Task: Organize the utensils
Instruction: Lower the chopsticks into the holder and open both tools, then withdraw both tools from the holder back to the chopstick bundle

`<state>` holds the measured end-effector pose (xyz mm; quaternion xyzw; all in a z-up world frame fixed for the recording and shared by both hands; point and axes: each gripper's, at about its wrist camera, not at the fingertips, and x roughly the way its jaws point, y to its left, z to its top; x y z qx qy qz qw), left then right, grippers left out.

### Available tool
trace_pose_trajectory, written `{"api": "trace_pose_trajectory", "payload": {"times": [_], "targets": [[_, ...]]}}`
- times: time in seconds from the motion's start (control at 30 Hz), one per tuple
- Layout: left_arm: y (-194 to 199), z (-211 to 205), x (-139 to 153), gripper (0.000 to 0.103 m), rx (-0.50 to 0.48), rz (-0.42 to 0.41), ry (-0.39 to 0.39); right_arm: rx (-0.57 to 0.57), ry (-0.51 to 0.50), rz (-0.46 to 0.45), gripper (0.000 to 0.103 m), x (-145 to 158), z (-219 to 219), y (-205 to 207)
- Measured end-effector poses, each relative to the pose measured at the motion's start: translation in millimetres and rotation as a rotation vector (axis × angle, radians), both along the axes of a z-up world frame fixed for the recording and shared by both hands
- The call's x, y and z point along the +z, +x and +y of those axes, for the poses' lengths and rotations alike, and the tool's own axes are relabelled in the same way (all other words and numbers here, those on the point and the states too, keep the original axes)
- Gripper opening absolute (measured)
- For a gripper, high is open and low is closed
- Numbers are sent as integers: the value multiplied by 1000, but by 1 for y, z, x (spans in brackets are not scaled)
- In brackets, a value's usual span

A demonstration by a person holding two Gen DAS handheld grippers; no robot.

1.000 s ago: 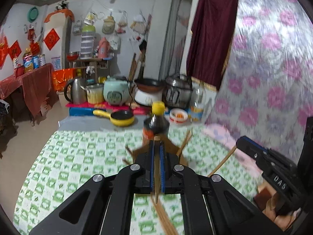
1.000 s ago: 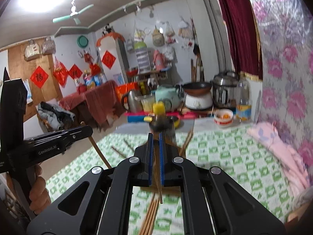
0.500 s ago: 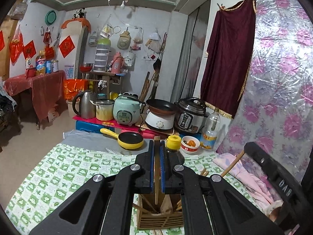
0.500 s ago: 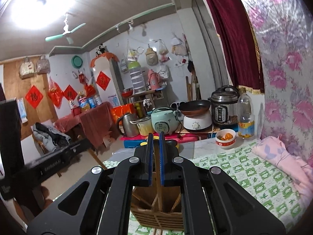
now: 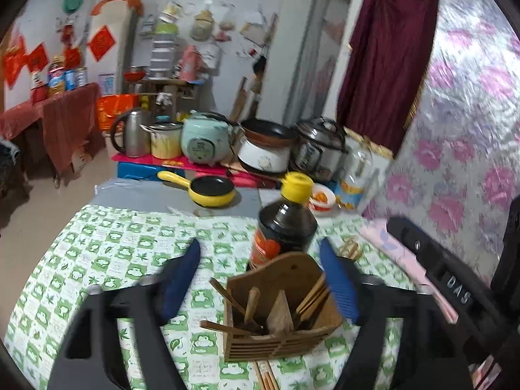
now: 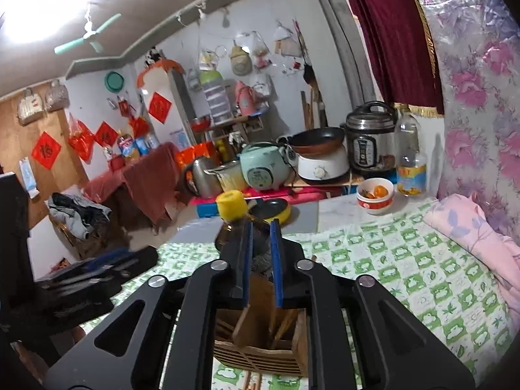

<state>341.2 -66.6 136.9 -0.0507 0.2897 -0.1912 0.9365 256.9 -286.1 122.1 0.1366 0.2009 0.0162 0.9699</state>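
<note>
chopsticks (image 5: 312, 297) fill one wooden holder (image 5: 279, 344); one bottle (image 5: 282, 227) behind.

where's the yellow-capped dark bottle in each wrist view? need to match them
Left wrist: dark bottle right of centre, just behind the wooden utensil holder.
Right wrist: centre-left, yellow cap above the fingertips, body partly hidden behind them.
Shared landmark: yellow frying pan behind the bottle.
</note>
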Motion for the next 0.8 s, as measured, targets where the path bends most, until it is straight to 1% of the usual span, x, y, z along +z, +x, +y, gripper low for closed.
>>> {"api": "trace_pose_trajectory", "payload": {"times": [0.07,0.1,0.13,0.17,0.2,0.23,0.27,0.33,0.43,0.53,0.63,0.8], "targets": [[-1,3,2,79,-1,-2,3,-10,1,-3,26,0,-2,-3],[-2,5,3,82,-7,-1,-6,-14,3,-7,32,1,-2,-4],[-3,8,4,89,-7,-2,-22,-17,6,-11,38,2,-3,-6],[-3,10,5,92,-2,-4,-34,-20,9,-16,41,3,-3,-7],[-3,13,6,95,7,-5,-48,-25,12,-22,48,3,-4,-9],[-3,16,6,96,15,-4,-58,-29,14,-27,55,4,-4,-10],[-2,17,8,96,19,-1,-61,-35,16,-32,59,5,-5,-12],[1,20,8,97,38,10,-56,-50,27,-45,75,5,-7,-15],[5,22,8,97,84,18,-31,-57,46,-56,89,6,-8,-18],[10,25,5,97,109,38,-21,-50,58,-47,96,6,-9,-17],[15,28,1,97,126,63,-13,-44,62,-36,97,4,-7,-16],[17,30,-4,97,152,87,14,-45,31,11,97,-3,-2,-14]]}}
